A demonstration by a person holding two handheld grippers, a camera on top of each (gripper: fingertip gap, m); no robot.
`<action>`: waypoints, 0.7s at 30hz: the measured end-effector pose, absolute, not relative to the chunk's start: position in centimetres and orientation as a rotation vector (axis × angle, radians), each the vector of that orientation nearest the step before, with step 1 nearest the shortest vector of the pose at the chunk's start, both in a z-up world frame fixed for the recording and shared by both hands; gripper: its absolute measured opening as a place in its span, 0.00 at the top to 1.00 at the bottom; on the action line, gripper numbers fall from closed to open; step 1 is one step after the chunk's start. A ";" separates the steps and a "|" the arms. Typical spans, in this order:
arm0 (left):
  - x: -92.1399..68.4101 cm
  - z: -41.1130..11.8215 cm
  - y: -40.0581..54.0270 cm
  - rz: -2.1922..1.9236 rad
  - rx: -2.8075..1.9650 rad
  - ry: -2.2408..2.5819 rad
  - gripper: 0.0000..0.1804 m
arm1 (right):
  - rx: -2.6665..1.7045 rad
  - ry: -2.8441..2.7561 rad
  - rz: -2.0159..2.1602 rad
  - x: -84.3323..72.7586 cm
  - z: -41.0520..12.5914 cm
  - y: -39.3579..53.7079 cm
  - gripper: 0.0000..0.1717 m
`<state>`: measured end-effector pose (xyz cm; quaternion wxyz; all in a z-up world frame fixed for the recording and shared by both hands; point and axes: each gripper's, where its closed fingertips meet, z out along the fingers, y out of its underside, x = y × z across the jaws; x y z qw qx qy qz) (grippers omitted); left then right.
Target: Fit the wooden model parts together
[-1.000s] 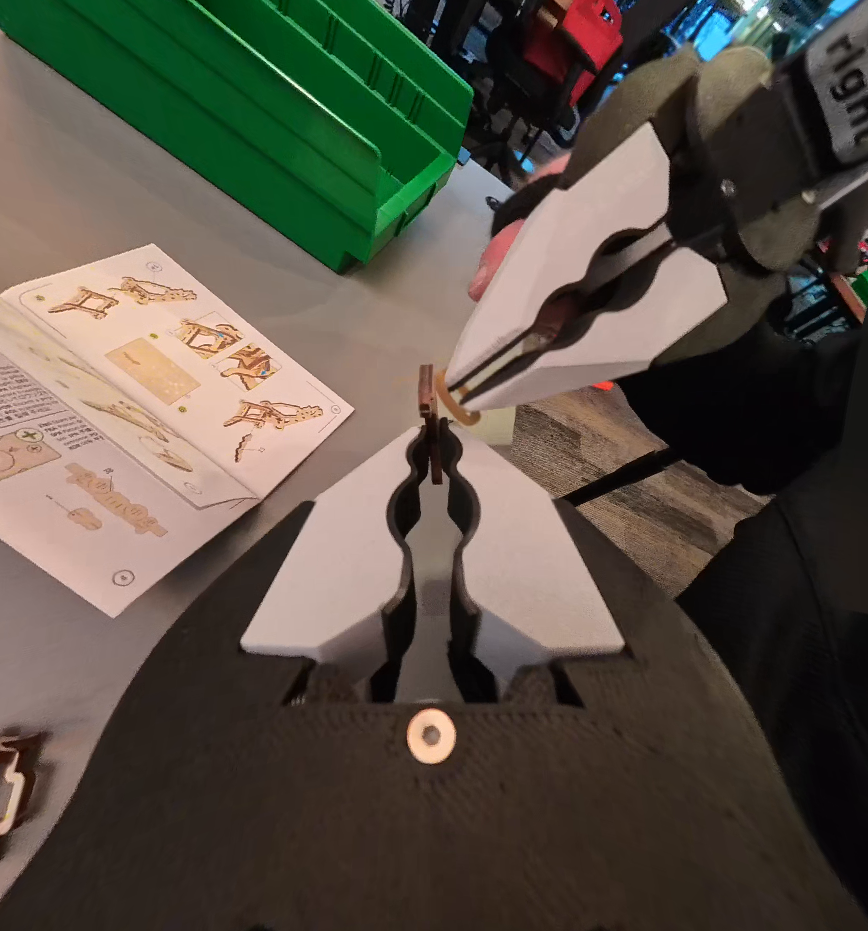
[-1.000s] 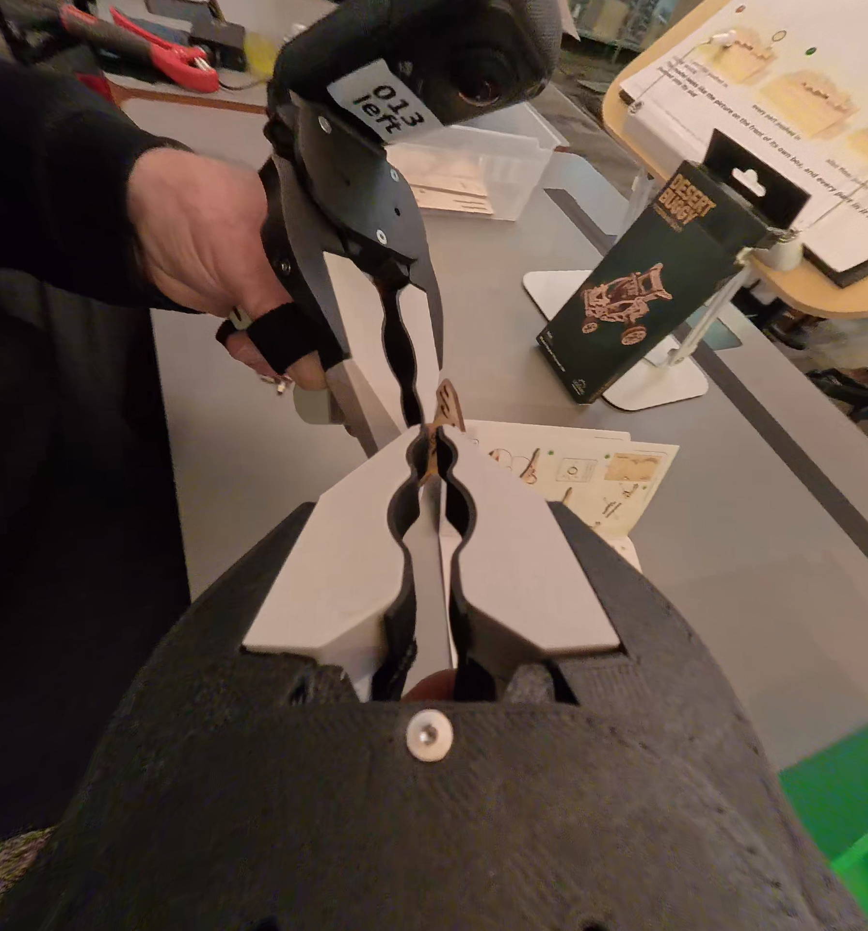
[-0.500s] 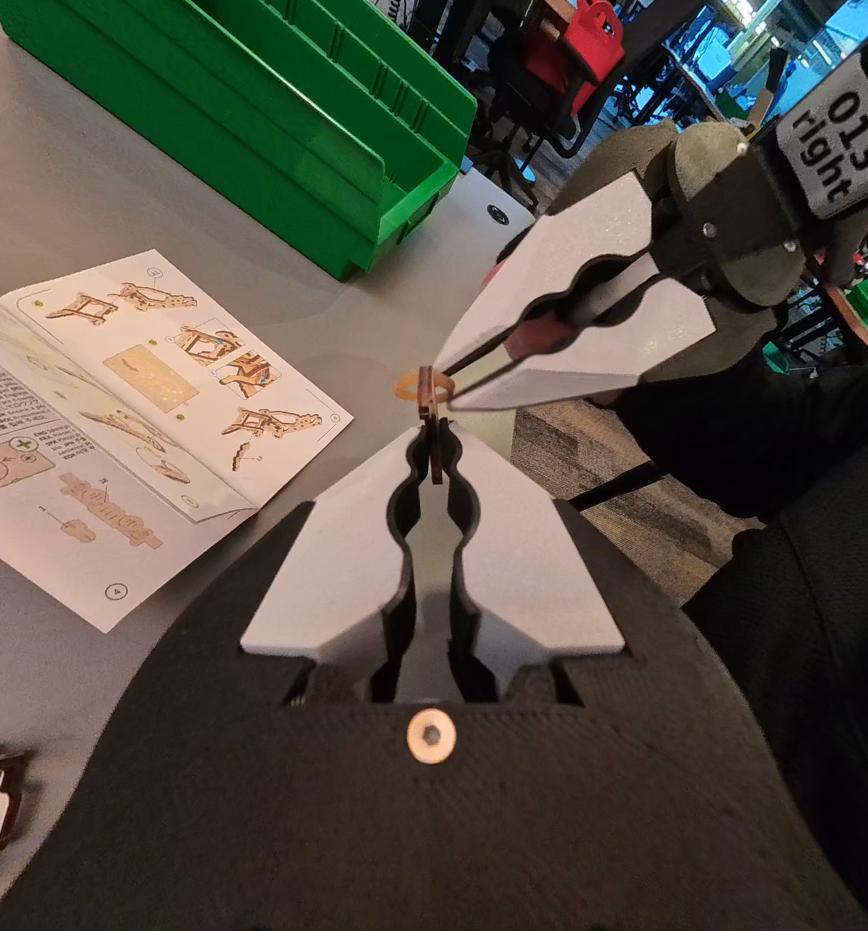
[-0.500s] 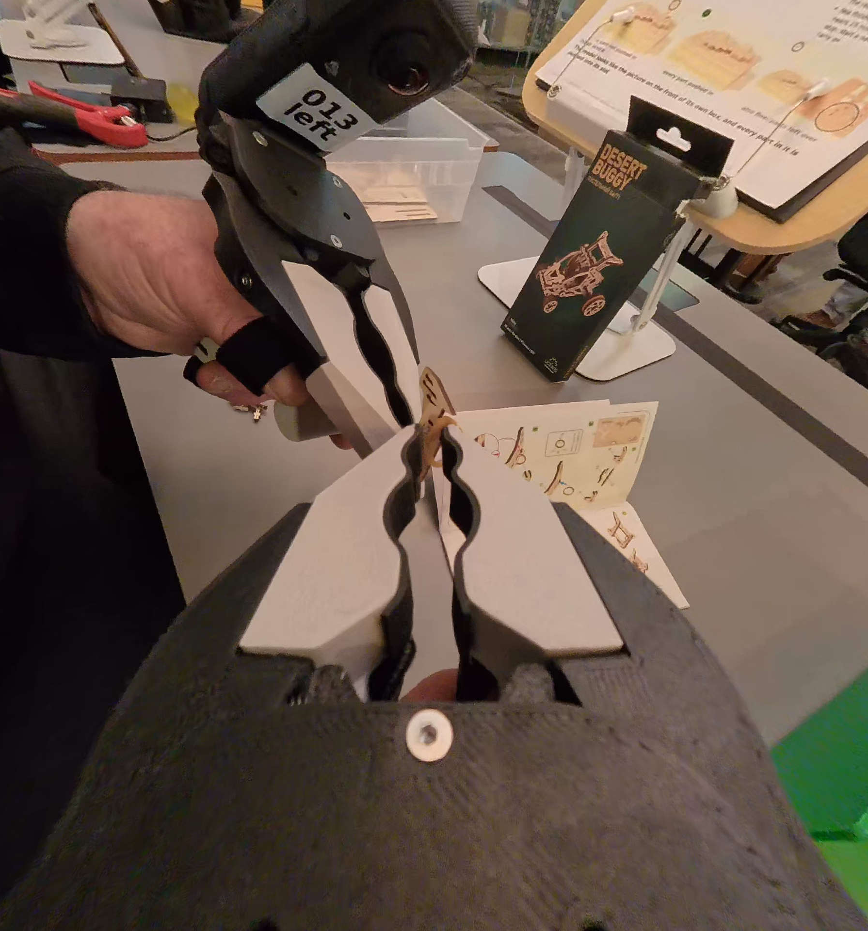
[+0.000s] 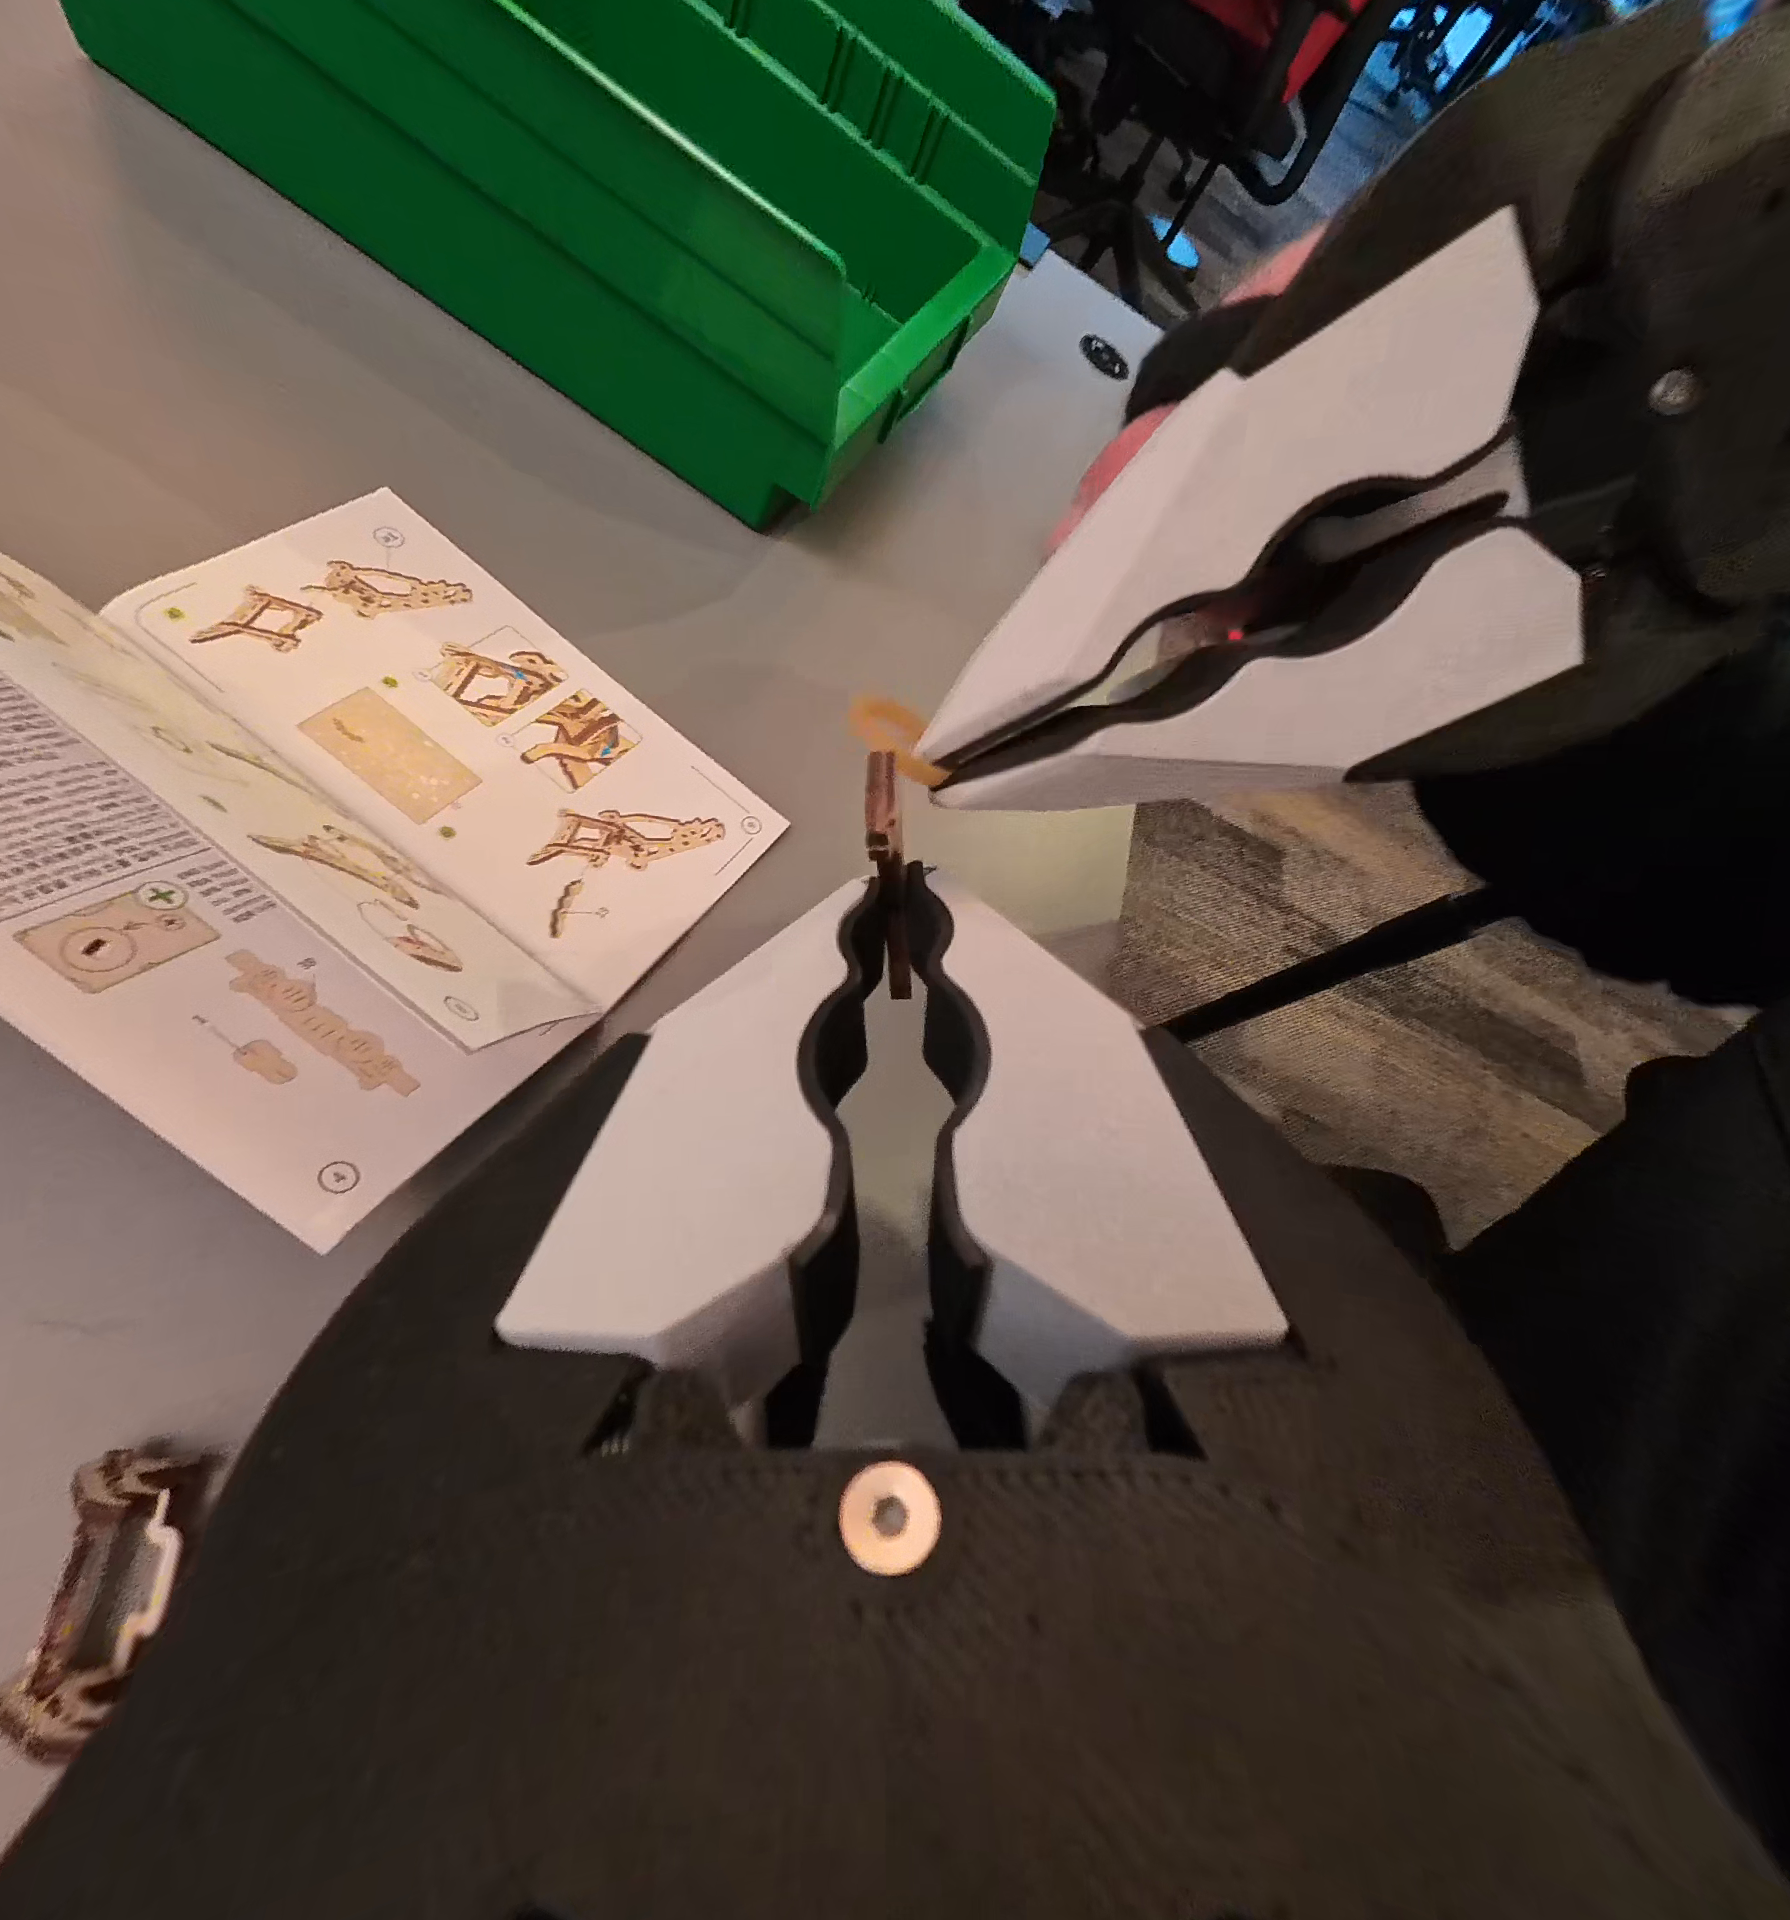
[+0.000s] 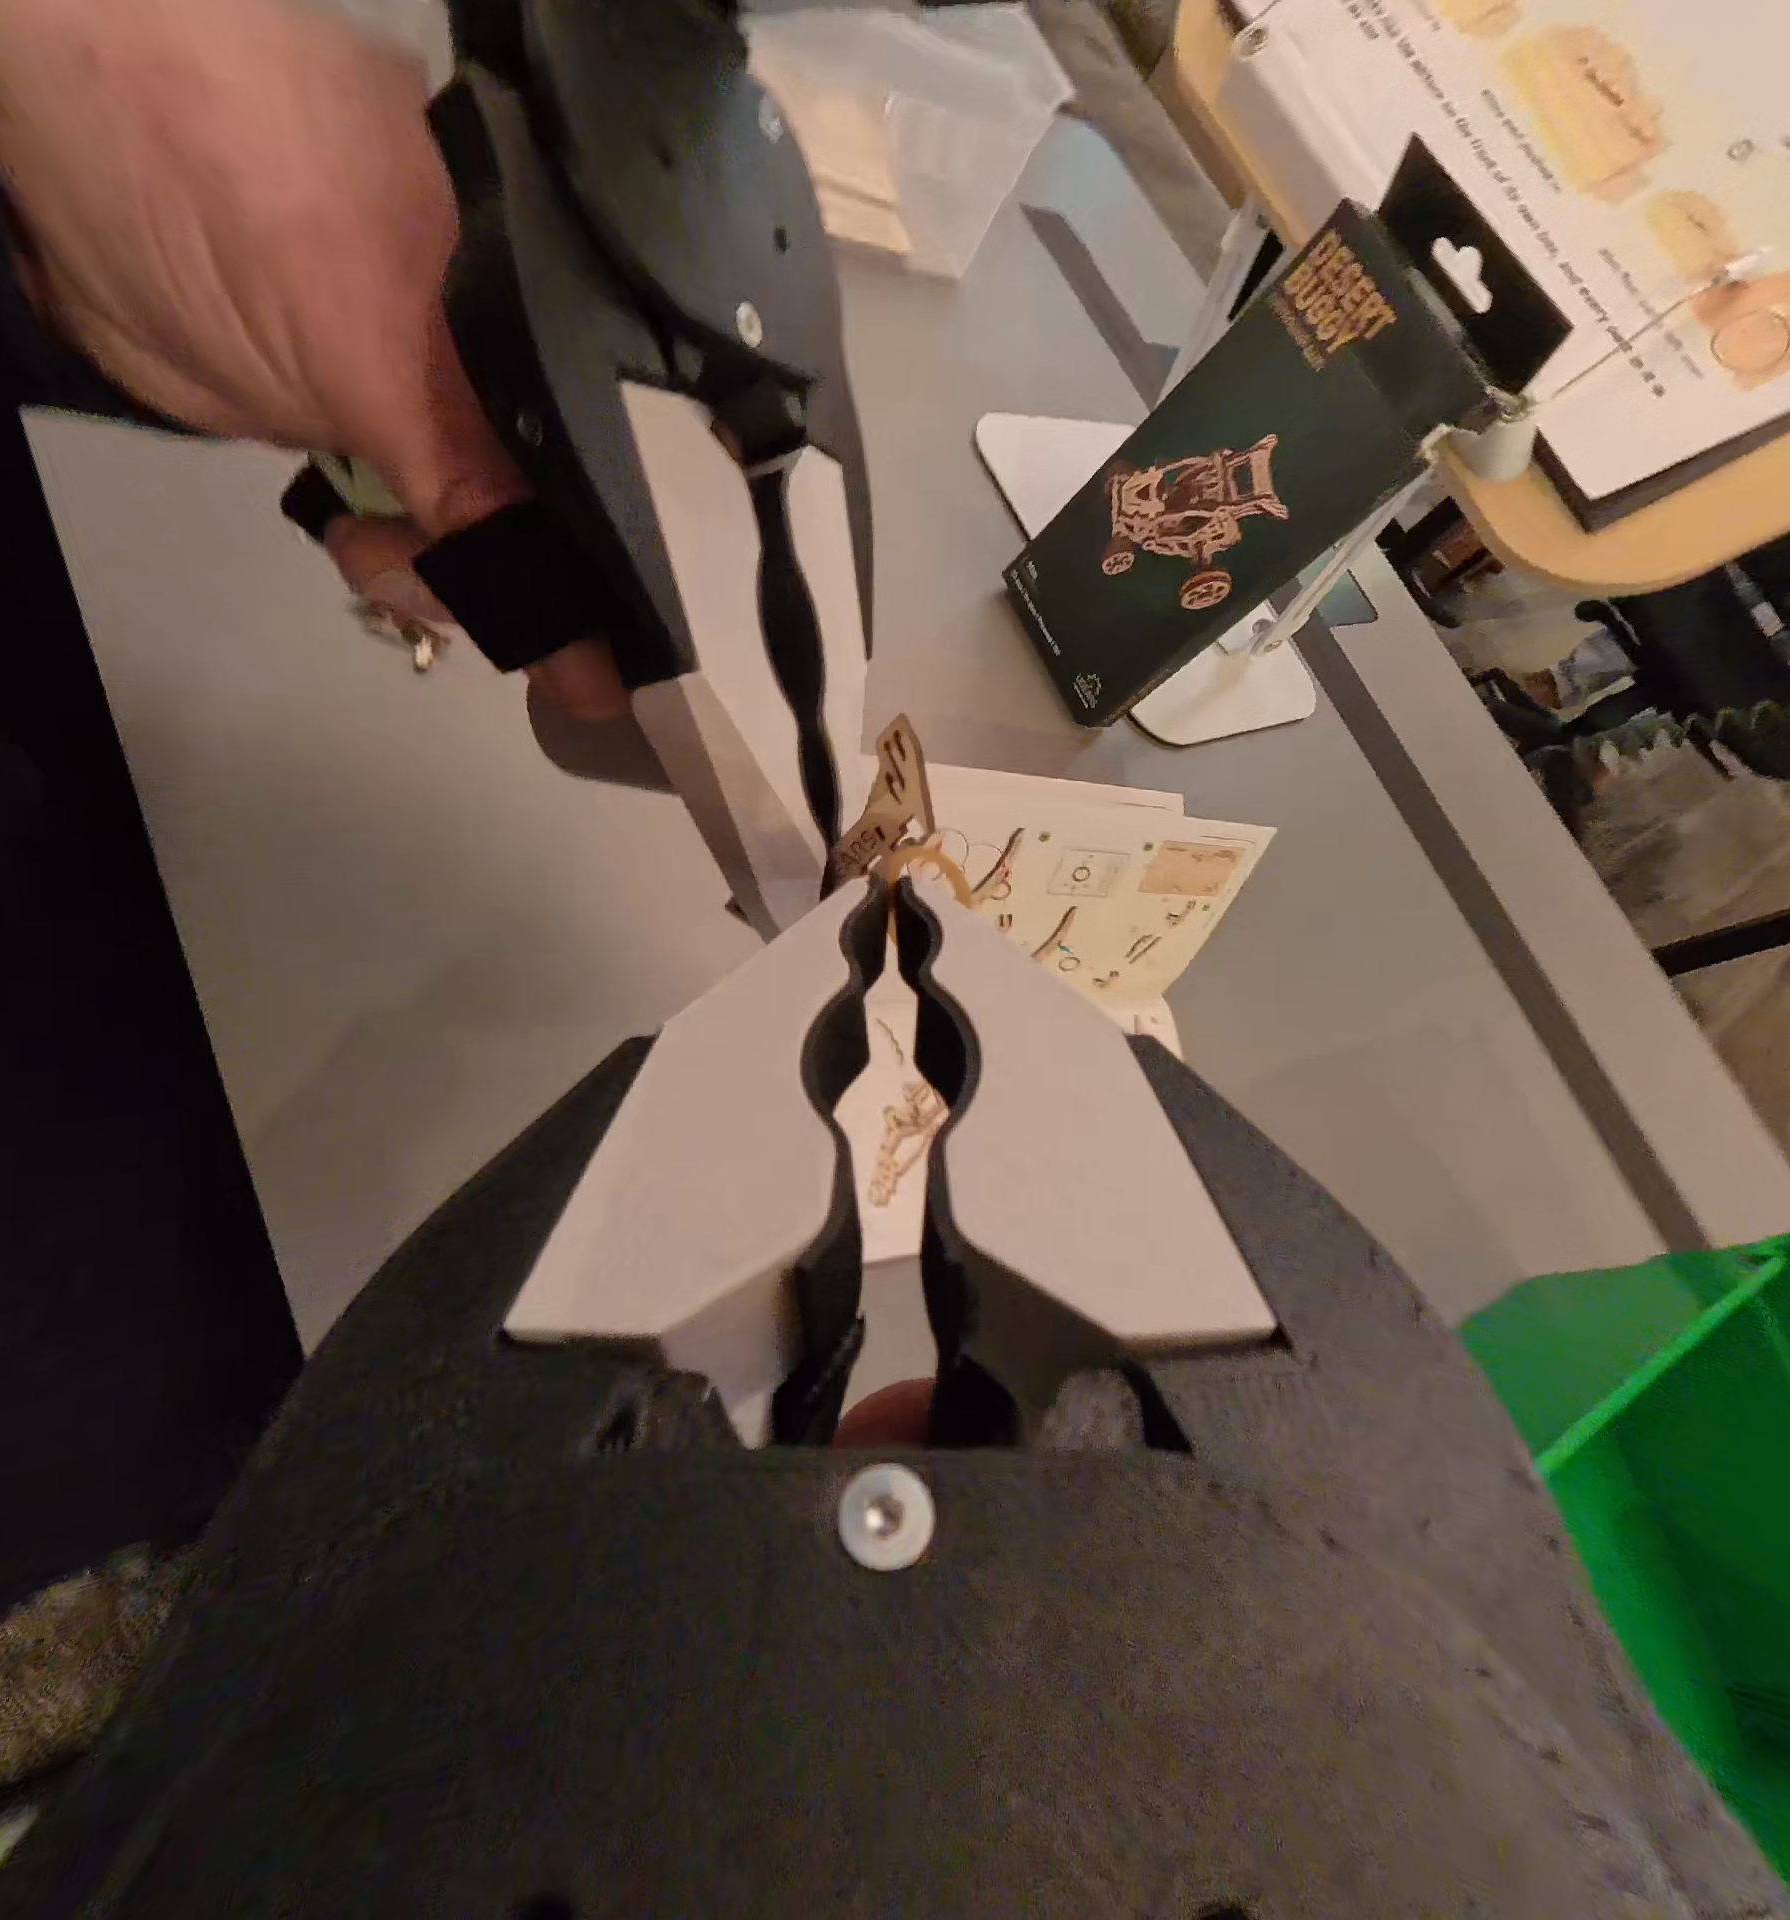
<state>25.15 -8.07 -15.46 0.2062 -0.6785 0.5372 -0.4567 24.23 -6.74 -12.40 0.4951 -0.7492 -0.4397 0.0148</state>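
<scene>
My left gripper point(image 5: 896, 896) is shut on a thin flat wooden part point(image 5: 883, 821), which shows edge-on and sticks up past the fingertips. The right wrist view shows the same part point(image 6: 896, 790) face-on, light wood with slots. My right gripper point(image 6: 891, 902) is shut on a small tan ring point(image 6: 938, 864), pinched at the very fingertips. In the left wrist view the right gripper point(image 5: 935, 777) comes in from the right and holds the ring point(image 5: 883, 724) at the top end of the wooden part. The left gripper point(image 6: 824, 862) reaches down from the upper left in the right wrist view.
An open instruction booklet point(image 5: 351, 790) lies on the grey table point(image 5: 143, 364), with a green bin point(image 5: 662, 208) behind it. A dark wooden sub-assembly point(image 5: 101, 1579) lies at the lower left. A black product box on a stand point(image 6: 1244, 499) and a clear tub point(image 6: 922, 177) stand farther off. My left and right fingertips are right by each other.
The ring went from beside the wooden part to over its top end. The right gripper's fingers parted a little on it and closed again. The left gripper kept its hold.
</scene>
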 end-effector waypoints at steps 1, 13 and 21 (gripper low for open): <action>25.1 -15.6 -8.0 -1.248 -1.890 1.512 0.99 | -1.818 -1.100 0.014 24.2 -12.5 -6.8 1.00; 25.1 -16.4 -7.8 -1.050 -1.858 1.603 0.99 | -1.855 -1.265 -0.128 24.4 -13.0 -6.5 1.00; 25.1 -16.9 -7.6 -0.930 -1.836 1.641 0.99 | -1.898 -1.274 -0.163 24.7 -13.4 -6.4 1.00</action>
